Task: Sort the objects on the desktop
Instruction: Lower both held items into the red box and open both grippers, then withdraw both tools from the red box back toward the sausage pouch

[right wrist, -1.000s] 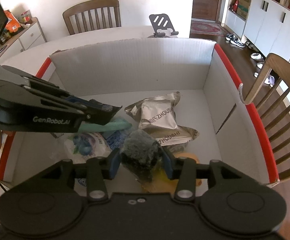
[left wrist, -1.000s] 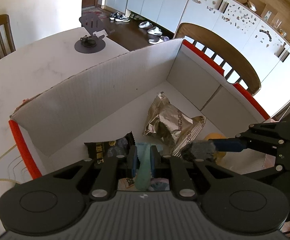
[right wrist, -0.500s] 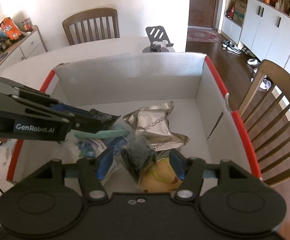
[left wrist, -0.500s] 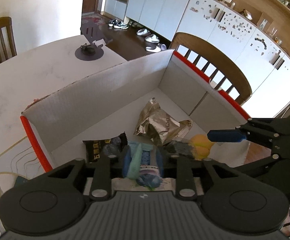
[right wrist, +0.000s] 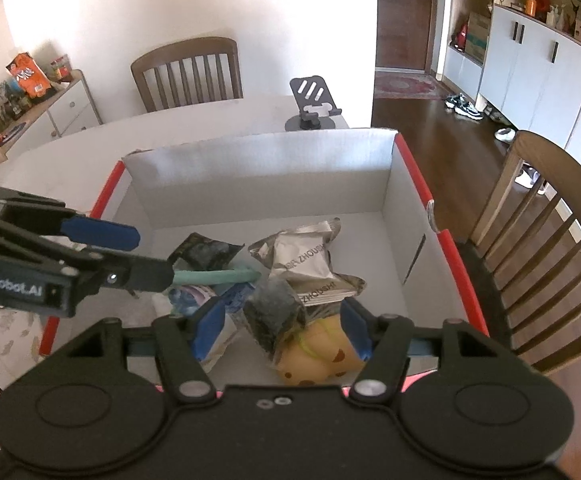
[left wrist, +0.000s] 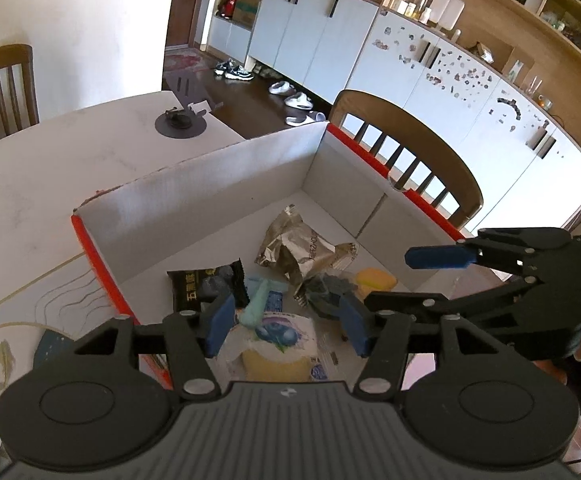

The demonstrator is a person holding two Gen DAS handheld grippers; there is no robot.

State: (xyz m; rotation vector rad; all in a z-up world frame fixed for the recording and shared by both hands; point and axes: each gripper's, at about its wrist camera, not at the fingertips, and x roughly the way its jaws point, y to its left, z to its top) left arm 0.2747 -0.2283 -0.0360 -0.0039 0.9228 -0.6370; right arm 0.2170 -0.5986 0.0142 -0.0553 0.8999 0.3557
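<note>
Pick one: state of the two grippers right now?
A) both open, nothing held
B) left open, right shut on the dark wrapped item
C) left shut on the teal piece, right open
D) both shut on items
A: the left gripper and right gripper both have their fingers spread, and the teal piece and dark wrapped item lie loose in the box.
</note>
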